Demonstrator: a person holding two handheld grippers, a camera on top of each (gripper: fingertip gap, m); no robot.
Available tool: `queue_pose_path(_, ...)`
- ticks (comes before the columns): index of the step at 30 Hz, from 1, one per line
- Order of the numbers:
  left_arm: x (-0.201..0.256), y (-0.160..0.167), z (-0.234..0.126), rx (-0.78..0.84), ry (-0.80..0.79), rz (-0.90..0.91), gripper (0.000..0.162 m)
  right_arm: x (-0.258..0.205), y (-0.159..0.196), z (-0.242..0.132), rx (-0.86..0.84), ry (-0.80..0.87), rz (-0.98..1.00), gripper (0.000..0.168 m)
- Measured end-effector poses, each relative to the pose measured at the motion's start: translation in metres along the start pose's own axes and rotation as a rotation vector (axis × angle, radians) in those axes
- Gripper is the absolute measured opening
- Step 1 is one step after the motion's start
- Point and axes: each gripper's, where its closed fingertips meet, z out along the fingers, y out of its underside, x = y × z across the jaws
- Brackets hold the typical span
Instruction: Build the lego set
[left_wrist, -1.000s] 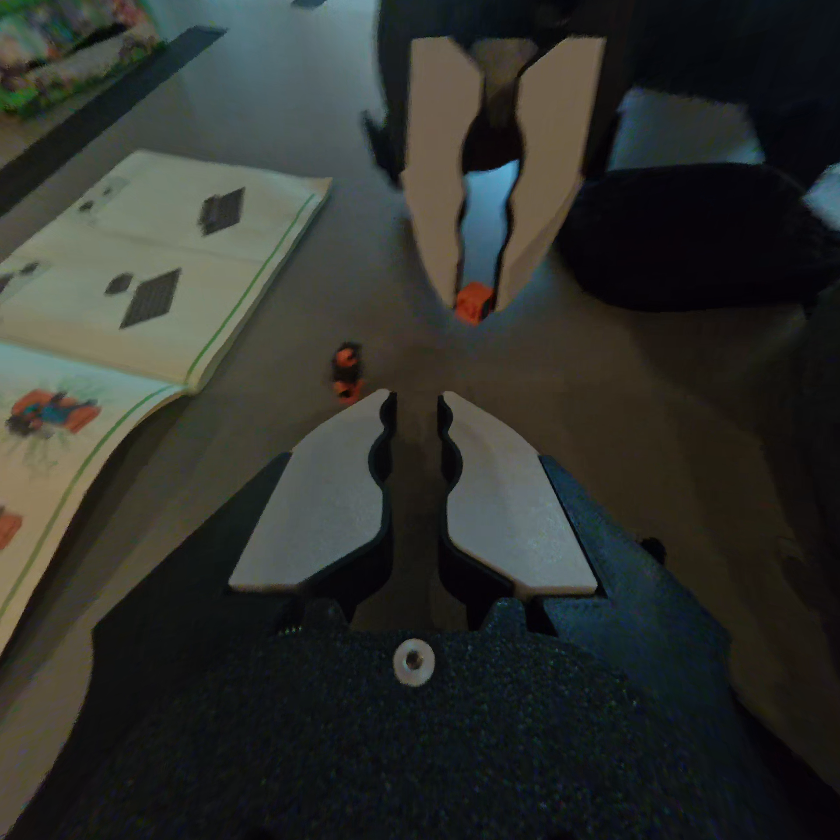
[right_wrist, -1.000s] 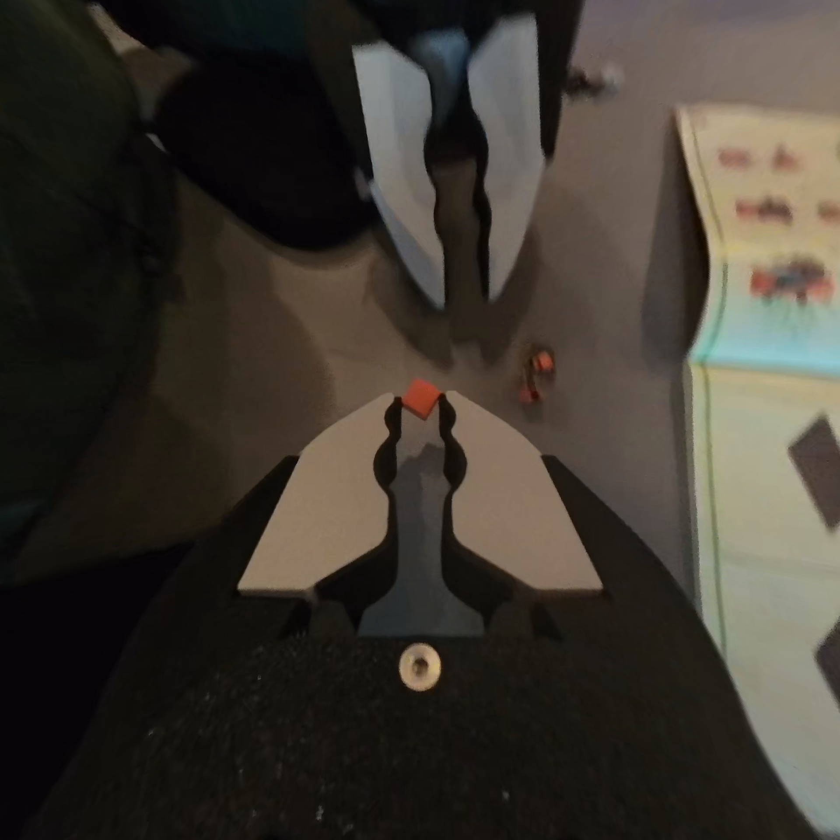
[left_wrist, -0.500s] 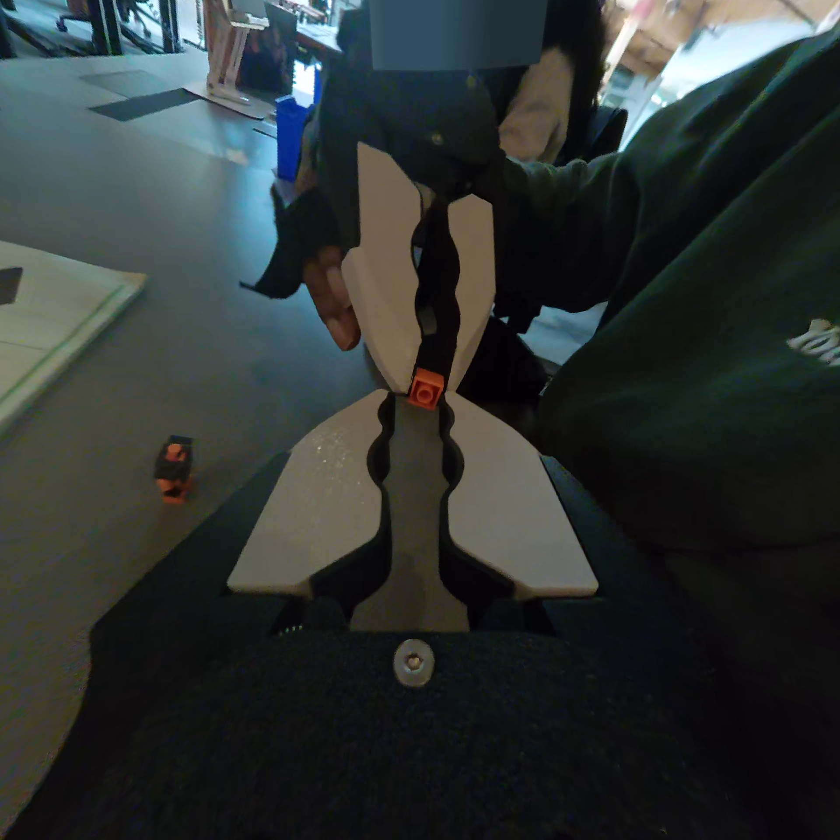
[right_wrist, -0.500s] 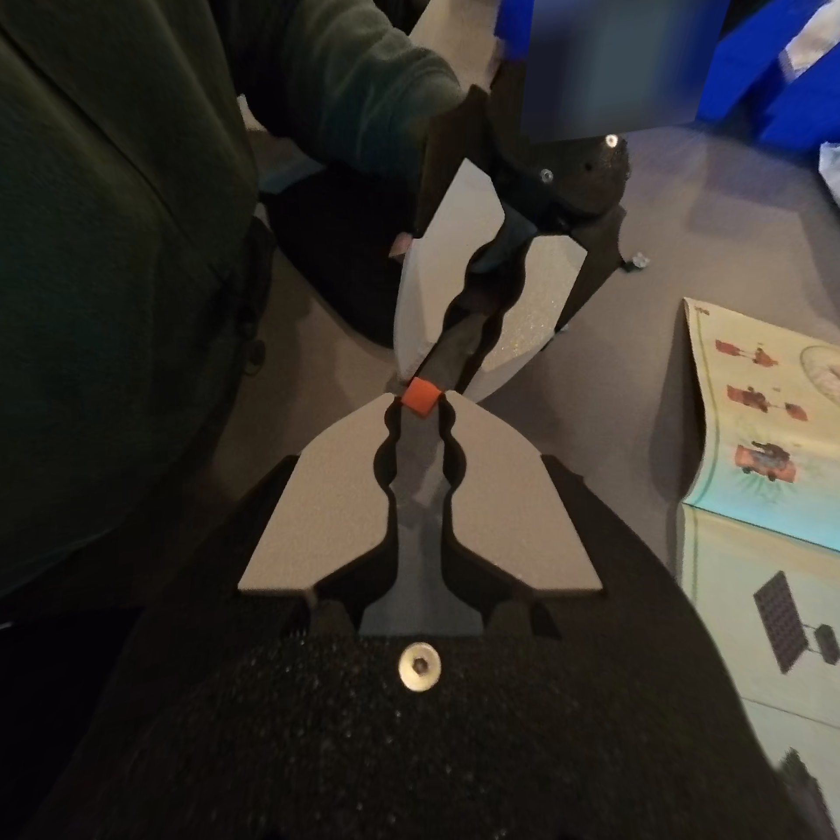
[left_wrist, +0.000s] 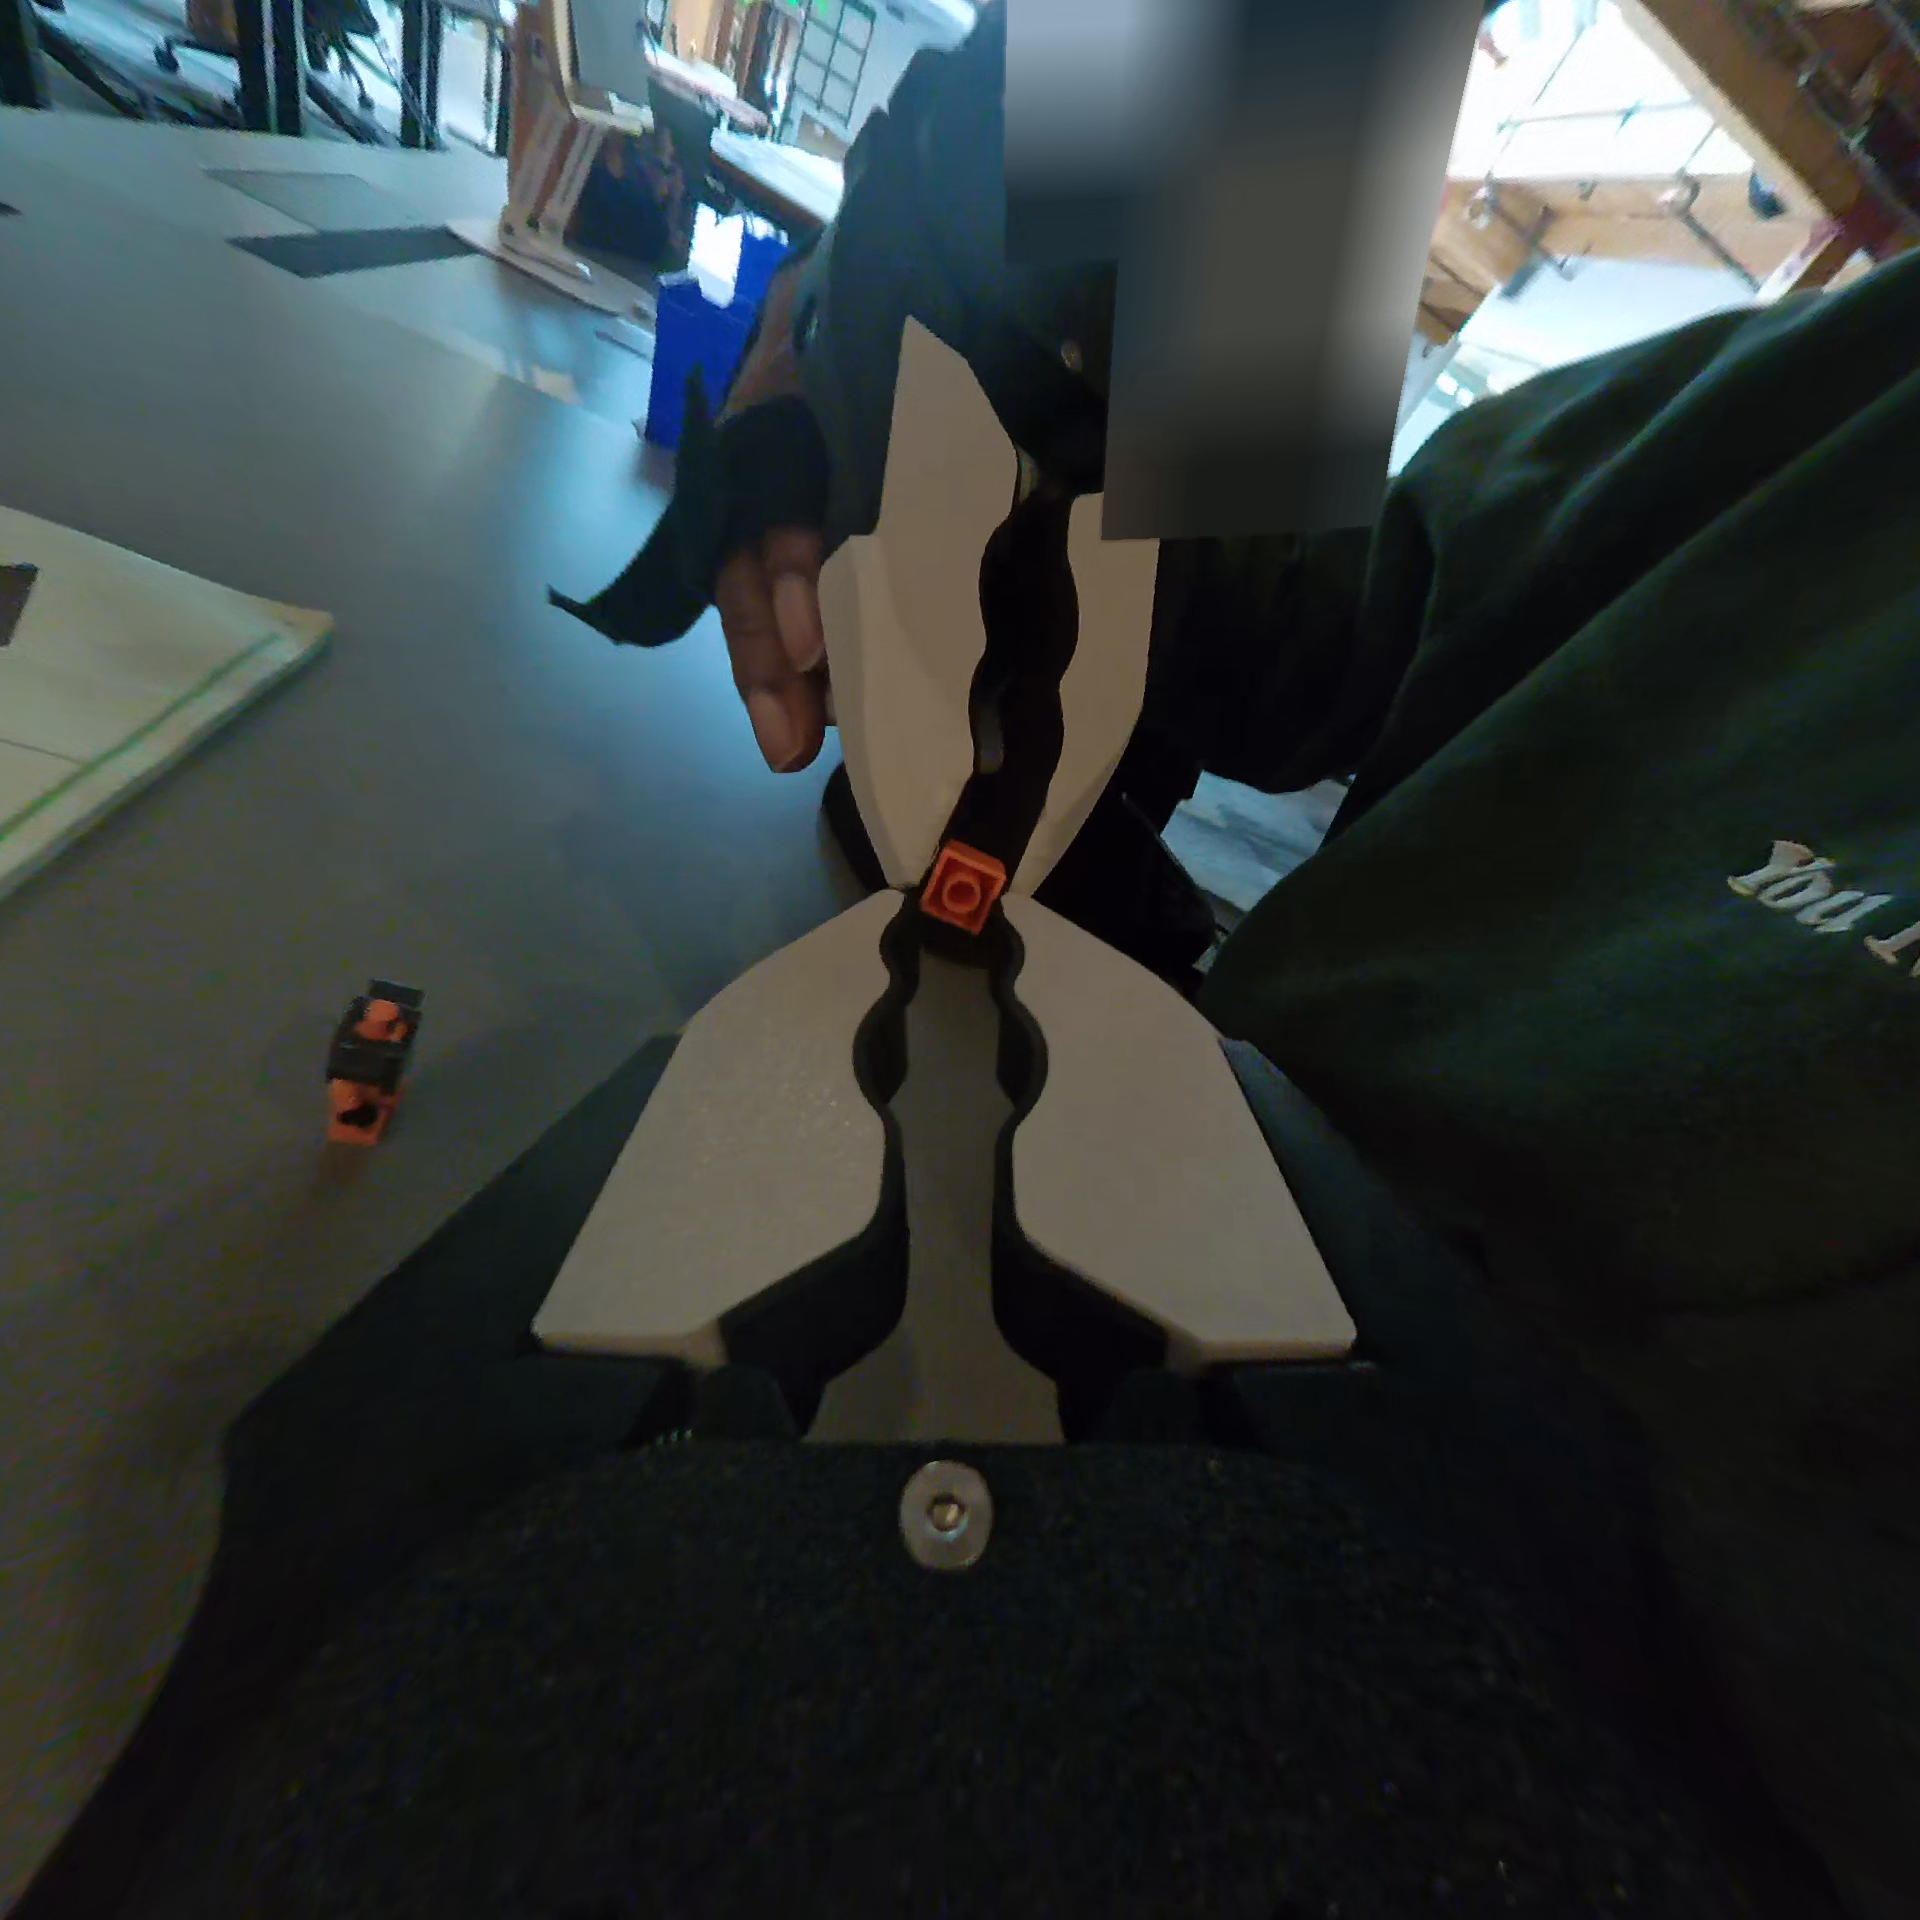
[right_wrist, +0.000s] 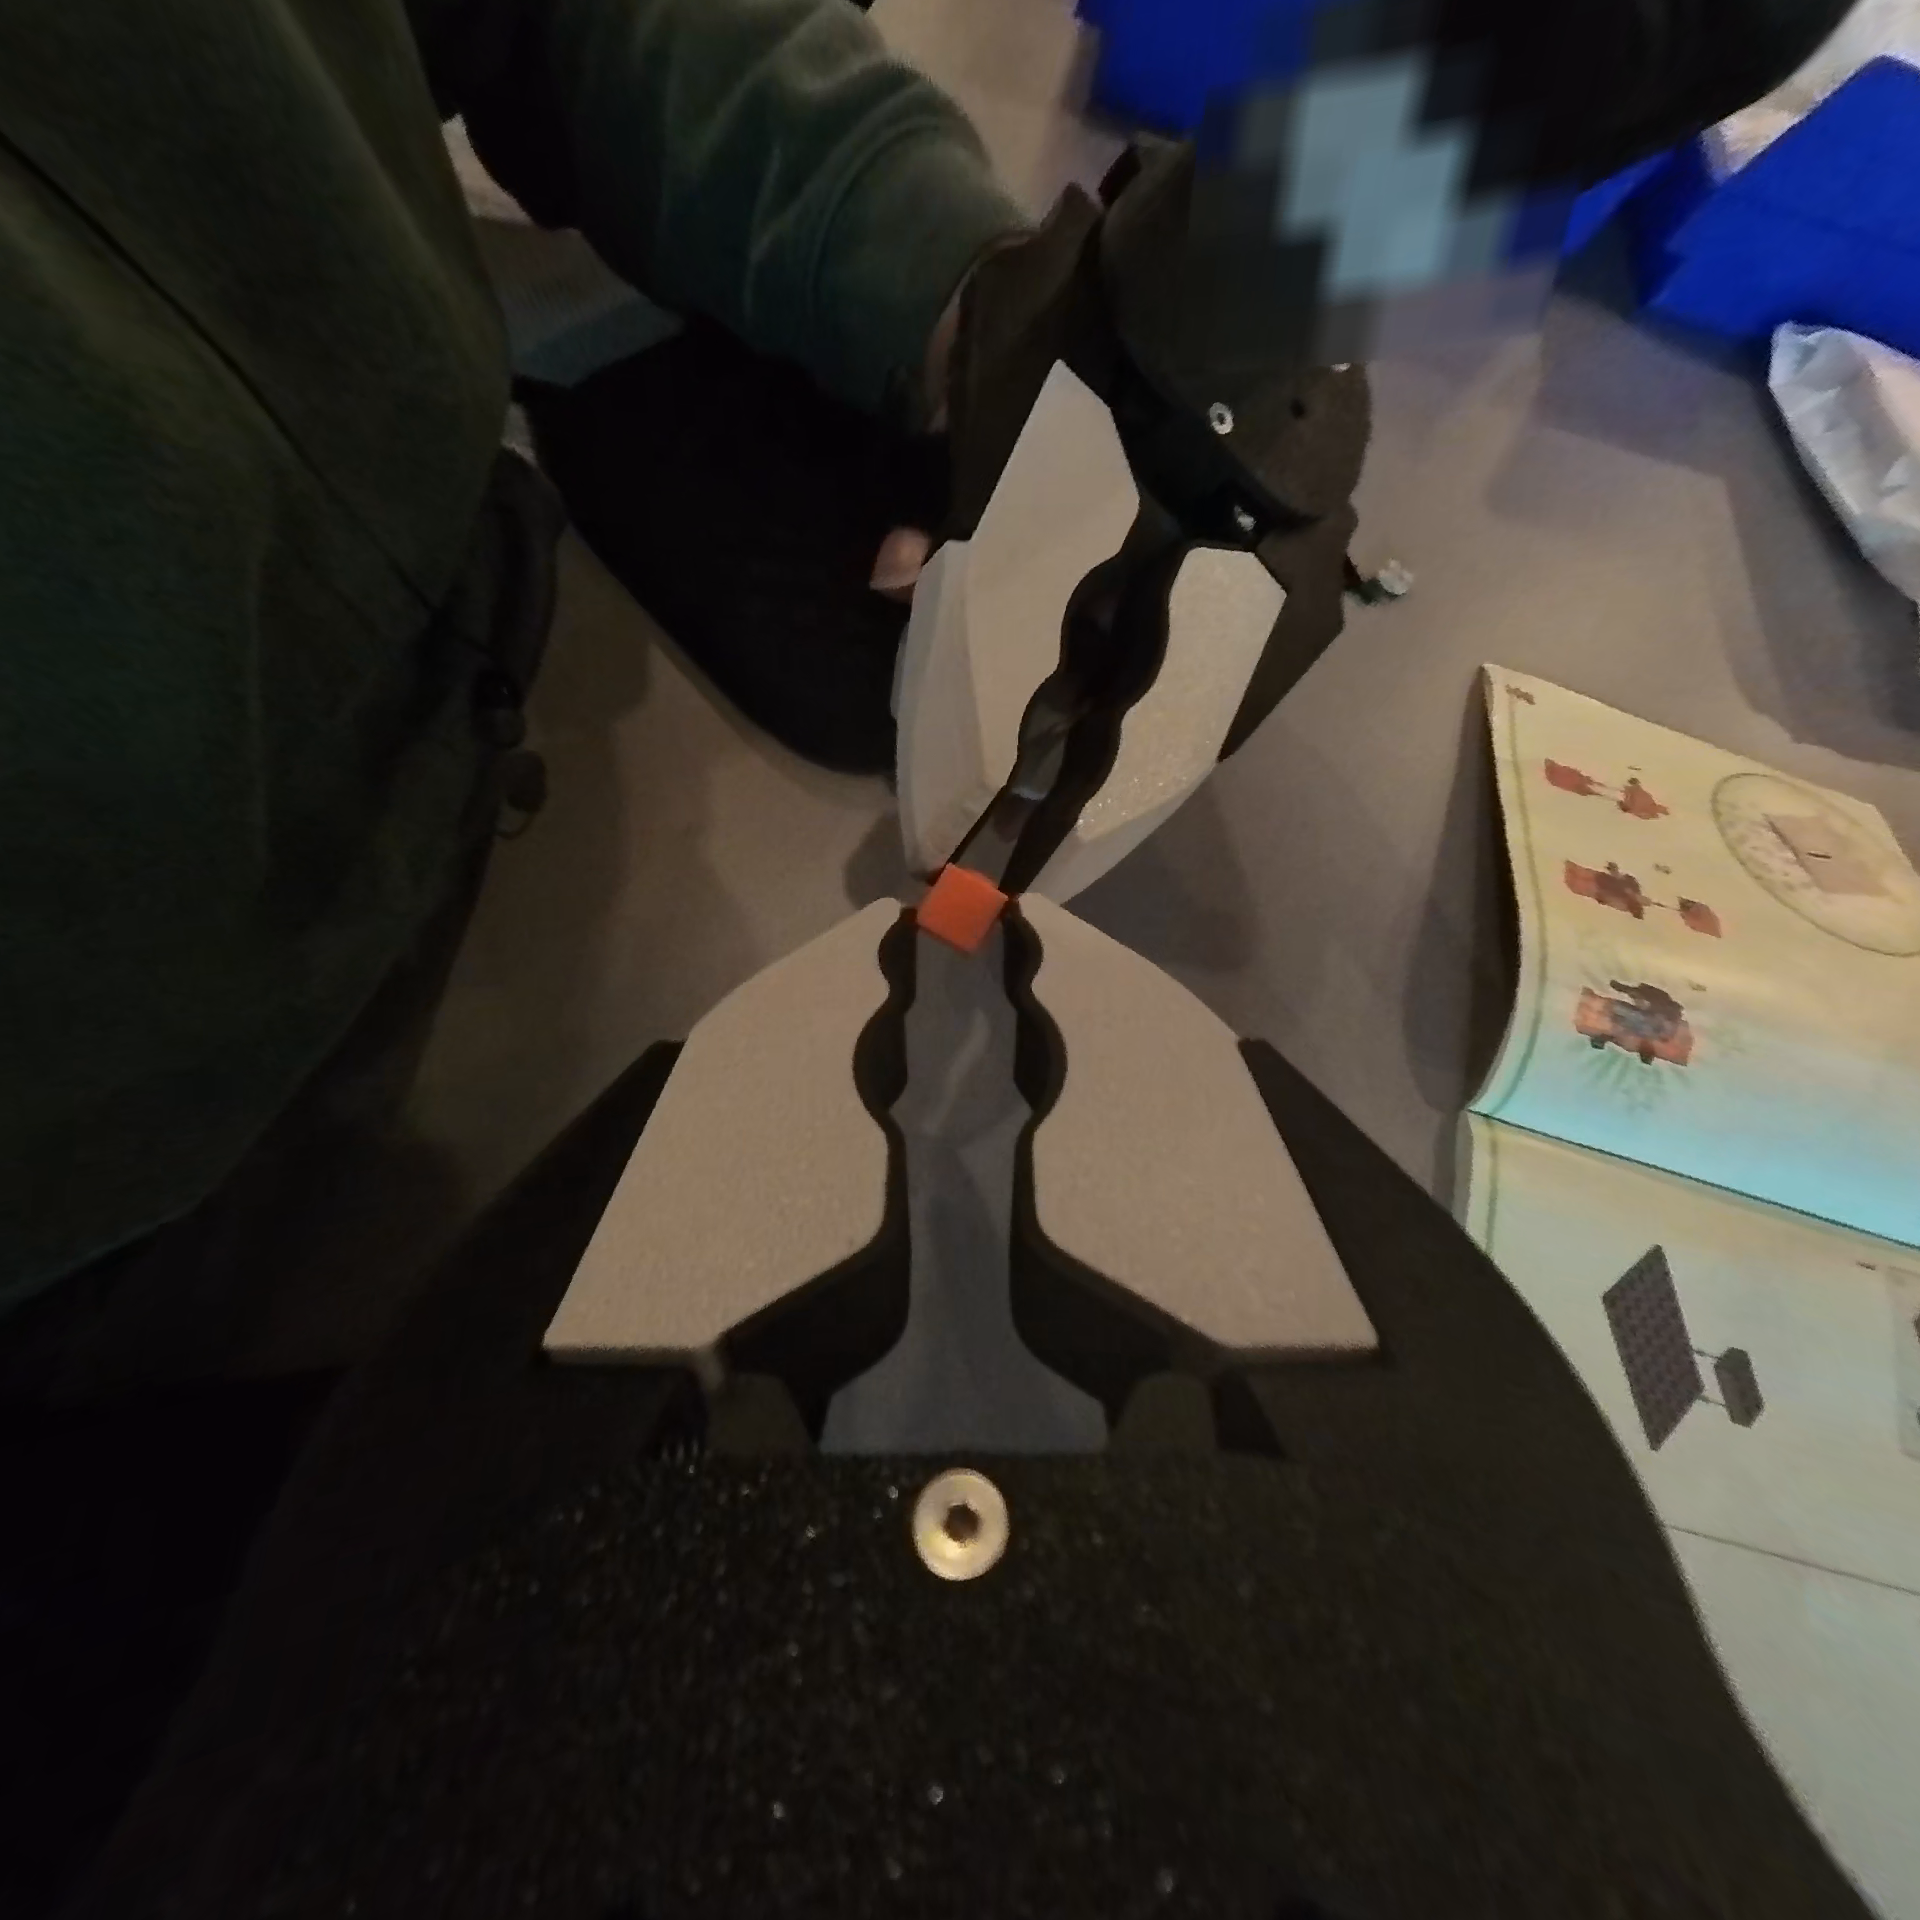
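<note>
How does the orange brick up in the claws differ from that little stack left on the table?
The brick is one all-orange piece; the stack joins orange and black parts. The brick is pinched in the air by the right claw; the stack stands free on the table. Both are tiny and show orange.

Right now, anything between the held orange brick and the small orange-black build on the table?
Nothing visible. Bare table lies between the orange brick, pinched in the right gripper, and the orange-black build. Only the left gripper sits close, tips right at the brick.
</note>
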Motion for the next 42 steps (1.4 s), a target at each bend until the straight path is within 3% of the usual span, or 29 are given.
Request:
queue_pose_path(1, 0.0, -0.002, -0.001, 0.018, 0.007, -0.007, 0.012, 0.001, -0.002, -0.001, 0.009, 0.007, 0.004, 0.016)
queue_pose_path(9, 0.007, -0.029, -0.014, 0.182, 0.058, -0.031, 0.012, 0.017, -0.02, -0.008, 0.124, 0.094, 0.071, 0.02)
queue_pose_path(18, 0.018, -0.053, -0.028, 0.341, 0.145, -0.103, 0.012, 0.028, -0.043, -0.021, 0.435, 0.357, 0.169, 0.022)
queue_pose_path(22, 0.025, -0.056, -0.027, 0.359, 0.188, -0.135, 0.012, 0.023, -0.049, -0.023, 0.45, 0.553, 0.067, 0.022)
queue_pose_path(26, 0.026, -0.052, -0.022, 0.337, 0.207, -0.163, 0.012, 0.019, -0.055, -0.026, 0.392, 0.598, -0.036, 0.022)
queue_pose_path(35, 0.031, -0.046, -0.019, 0.299, 0.268, -0.224, 0.012, 0.009, -0.057, -0.028, 0.216, 0.495, -0.264, 0.016)
queue_pose_path(42, 0.027, -0.028, -0.007, 0.157, 0.159, -0.085, 0.017, -0.007, -0.039, -0.025, 0.017, 0.095, -0.175, 0.016)
